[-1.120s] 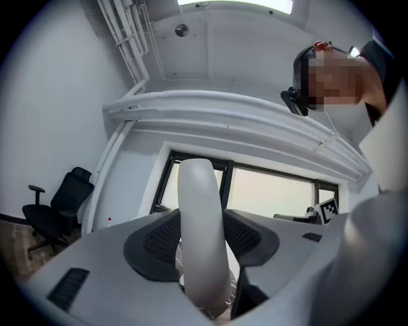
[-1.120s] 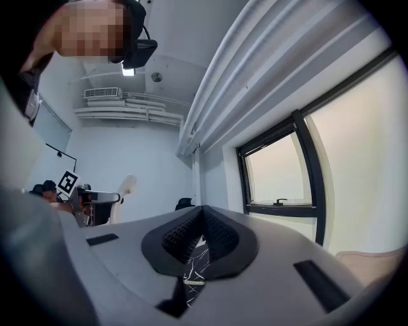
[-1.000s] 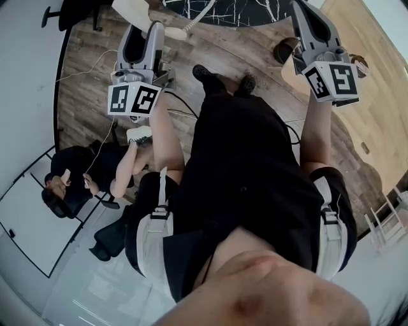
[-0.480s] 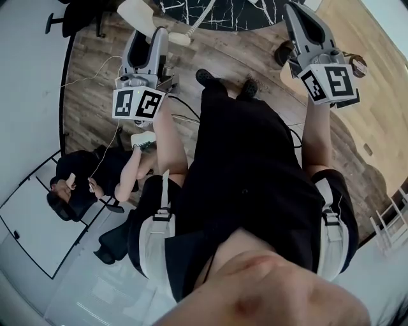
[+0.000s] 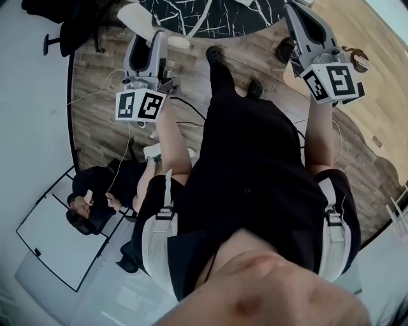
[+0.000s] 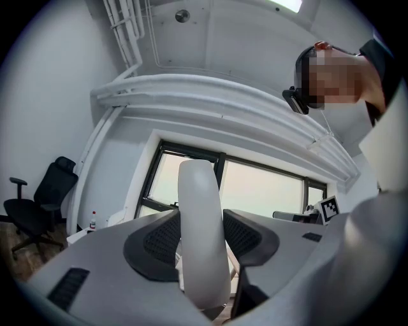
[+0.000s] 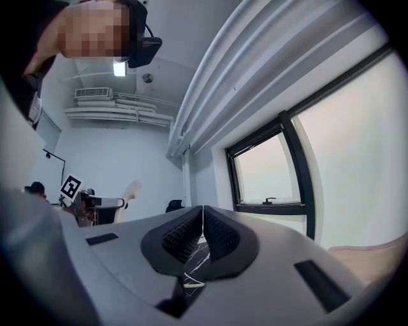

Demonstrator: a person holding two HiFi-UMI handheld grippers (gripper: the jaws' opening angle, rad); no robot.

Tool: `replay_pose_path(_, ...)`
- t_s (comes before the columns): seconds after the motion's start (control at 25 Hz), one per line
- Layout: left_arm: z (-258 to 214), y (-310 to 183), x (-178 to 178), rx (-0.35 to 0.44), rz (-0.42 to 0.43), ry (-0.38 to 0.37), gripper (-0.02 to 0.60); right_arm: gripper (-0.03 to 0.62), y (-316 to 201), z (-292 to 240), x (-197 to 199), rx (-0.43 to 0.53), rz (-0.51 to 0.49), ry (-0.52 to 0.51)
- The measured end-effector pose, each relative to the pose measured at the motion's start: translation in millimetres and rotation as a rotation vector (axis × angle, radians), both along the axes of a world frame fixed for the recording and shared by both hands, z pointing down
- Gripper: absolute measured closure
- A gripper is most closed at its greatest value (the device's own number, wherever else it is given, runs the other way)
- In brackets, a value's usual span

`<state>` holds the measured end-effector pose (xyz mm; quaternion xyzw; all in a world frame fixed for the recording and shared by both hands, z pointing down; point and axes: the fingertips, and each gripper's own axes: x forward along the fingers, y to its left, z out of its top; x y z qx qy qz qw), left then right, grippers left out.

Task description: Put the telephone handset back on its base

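The left gripper (image 6: 203,237) has its jaws clamped on the cream handset (image 6: 197,191), pads pressing its two sides, with a long stretch of the body sticking out past them. Over on the right gripper (image 7: 203,232), the jaws are pressed together with nothing between them.

From the head view, the handset hangs just off the near edge of the black marble table (image 5: 236,16). Its coiled cord (image 5: 205,18) runs from it up onto the tabletop. The base isn't clear in any view, so I can't say where on that table it sits.

Now, the dangers. That cord is the first one: pull the handset further from the table and it could go taut and drag whatever is on the other end. Second, the grip is a narrow pinch on a smooth, rounded body with a lot overhanging, so a quick swing could make it pivot or slip out.

Third, with the right gripper shut and empty, nothing steadies the base if the handset comes down crooked.

And watch those loose cables on the wooden floor (image 5: 95,114) on the near side of the table, right by the feet: a snag risk.
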<state>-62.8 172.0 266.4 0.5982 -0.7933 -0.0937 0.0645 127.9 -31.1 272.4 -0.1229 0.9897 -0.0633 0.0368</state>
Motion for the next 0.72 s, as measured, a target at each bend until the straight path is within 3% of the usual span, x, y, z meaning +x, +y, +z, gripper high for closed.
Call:
replay_pose_path(0.28,9,-53,-47,-0.007,0.103,0.008,0.36,0.563,-27,5,-24,-0.004,0.097,0.013)
replay_pose_path(0.72,18,-155,-117,-0.037,0.341,0.018,0.36,0.563,-68,5,-76,-0.02,0.292,0.034)
